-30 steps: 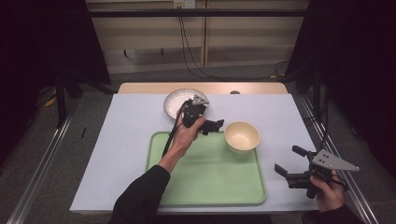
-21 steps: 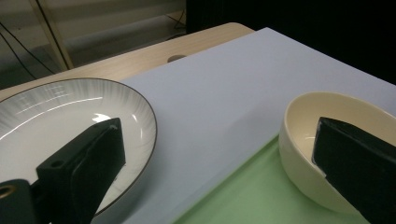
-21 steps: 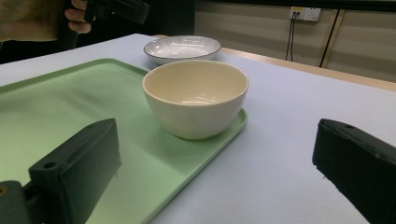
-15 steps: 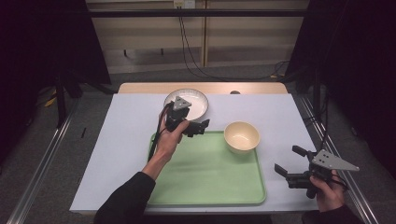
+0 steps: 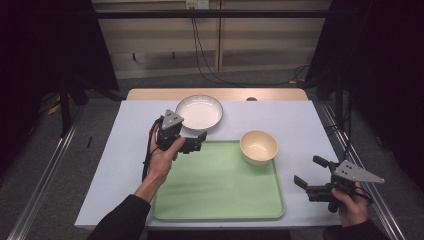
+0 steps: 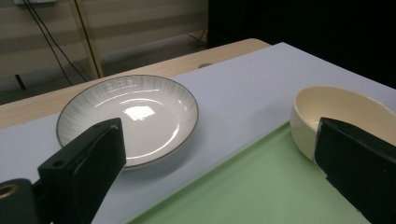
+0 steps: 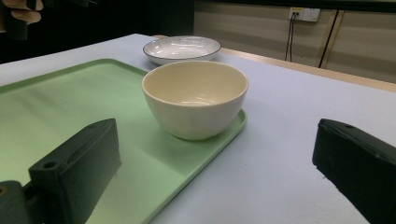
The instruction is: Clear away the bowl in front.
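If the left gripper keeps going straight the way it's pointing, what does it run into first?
Probably nothing at once: between the open jaws of the left gripper lie bare table cloth and the tray edge. The plate sits left, the bowl right; depth is unclear.

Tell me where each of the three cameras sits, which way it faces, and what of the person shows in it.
High view: fixed above the person's side, looking forward and down on the table; both forearms, the left gripper and right gripper show.
Left gripper view: rides the left gripper, facing the plate and cream bowl; its two open black jaws show.
Right gripper view: rides the right gripper, low at the table's right, facing the bowl on the green tray; its open jaws show.
All three share plate, bowl and tray.
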Demonstrator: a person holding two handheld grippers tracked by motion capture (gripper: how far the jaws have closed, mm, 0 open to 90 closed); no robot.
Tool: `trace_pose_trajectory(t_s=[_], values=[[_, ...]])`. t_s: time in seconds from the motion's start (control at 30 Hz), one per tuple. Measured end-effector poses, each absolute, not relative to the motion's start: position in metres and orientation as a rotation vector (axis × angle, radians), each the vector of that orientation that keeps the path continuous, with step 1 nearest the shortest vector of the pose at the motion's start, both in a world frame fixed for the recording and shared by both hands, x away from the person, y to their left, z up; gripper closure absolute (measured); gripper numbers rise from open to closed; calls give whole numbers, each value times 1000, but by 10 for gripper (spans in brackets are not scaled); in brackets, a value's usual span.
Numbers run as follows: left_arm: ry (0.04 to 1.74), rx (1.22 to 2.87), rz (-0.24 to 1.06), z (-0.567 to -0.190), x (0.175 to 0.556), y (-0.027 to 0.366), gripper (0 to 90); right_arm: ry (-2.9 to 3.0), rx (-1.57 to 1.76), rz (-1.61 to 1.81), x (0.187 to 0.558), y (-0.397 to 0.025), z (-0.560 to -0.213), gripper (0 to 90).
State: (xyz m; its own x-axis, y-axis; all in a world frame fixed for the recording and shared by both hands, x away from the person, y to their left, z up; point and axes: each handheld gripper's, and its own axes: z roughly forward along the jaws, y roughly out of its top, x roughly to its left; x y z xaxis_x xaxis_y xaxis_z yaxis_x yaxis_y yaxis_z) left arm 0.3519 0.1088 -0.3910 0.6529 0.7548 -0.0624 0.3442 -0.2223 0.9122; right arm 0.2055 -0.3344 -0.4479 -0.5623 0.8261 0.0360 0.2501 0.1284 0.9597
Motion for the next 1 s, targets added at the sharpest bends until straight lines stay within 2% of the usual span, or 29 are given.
trace_pose_trajectory(t_s=[0.37, 0.57, 1.0], values=[[950, 1783, 530, -396, 326, 141, 18, 1891, 1032, 1448, 206, -334, -448, 6], [977, 1773, 611, -400, 308, 166, 17, 1892, 1038, 1447, 205, -334, -448, 6], [1026, 1739, 642, -416, 277, 199, 17, 1890, 1039, 1448, 206, -334, -448, 7]])
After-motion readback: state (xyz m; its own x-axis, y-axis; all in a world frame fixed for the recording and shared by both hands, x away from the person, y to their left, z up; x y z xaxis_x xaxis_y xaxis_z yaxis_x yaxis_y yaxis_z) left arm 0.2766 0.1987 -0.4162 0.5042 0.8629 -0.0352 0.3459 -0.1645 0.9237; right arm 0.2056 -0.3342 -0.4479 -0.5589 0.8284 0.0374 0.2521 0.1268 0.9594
